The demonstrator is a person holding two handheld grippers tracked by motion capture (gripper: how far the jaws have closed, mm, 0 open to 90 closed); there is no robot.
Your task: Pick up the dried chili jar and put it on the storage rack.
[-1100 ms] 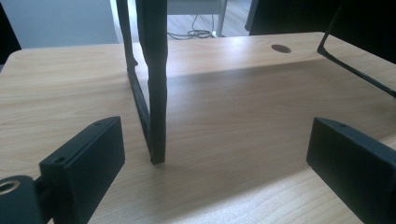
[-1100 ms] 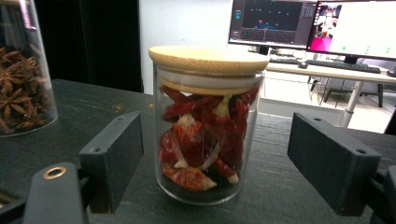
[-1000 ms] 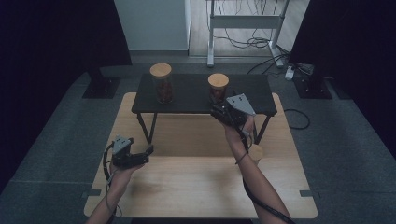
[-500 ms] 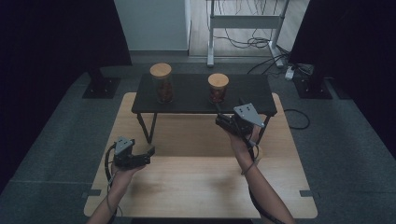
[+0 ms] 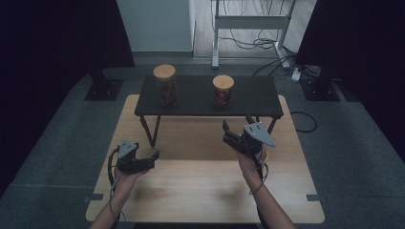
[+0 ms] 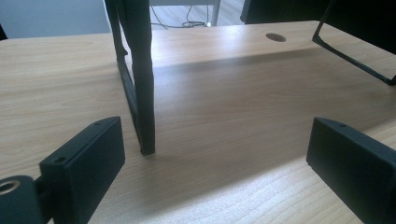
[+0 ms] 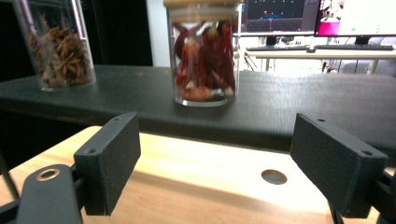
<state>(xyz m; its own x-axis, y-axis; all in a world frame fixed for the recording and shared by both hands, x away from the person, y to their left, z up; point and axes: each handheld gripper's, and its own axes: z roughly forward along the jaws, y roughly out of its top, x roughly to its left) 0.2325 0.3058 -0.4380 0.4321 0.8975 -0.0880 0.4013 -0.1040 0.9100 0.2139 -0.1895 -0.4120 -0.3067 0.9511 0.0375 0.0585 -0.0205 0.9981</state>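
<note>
Standing upright on the far black surface [image 5: 248, 98], long axis vertical: short jar [image 5: 223, 89], clear glass, wooden lid, red chillies inside. Hovering near it, spread wide, holding nothing: right claw [image 5: 237, 130]. Resting low left, also wide: left claw [image 5: 152, 156]. Leaving open room beside taller jar [image 5: 165, 85].

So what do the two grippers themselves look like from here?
Both are black handheld units with two flat rectangular jaws bearing small screw holes. The right gripper and the left gripper each carry a grey three-cornered plate. A dark cable loops from the left one. Forearms are bare, no sleeves.
</note>
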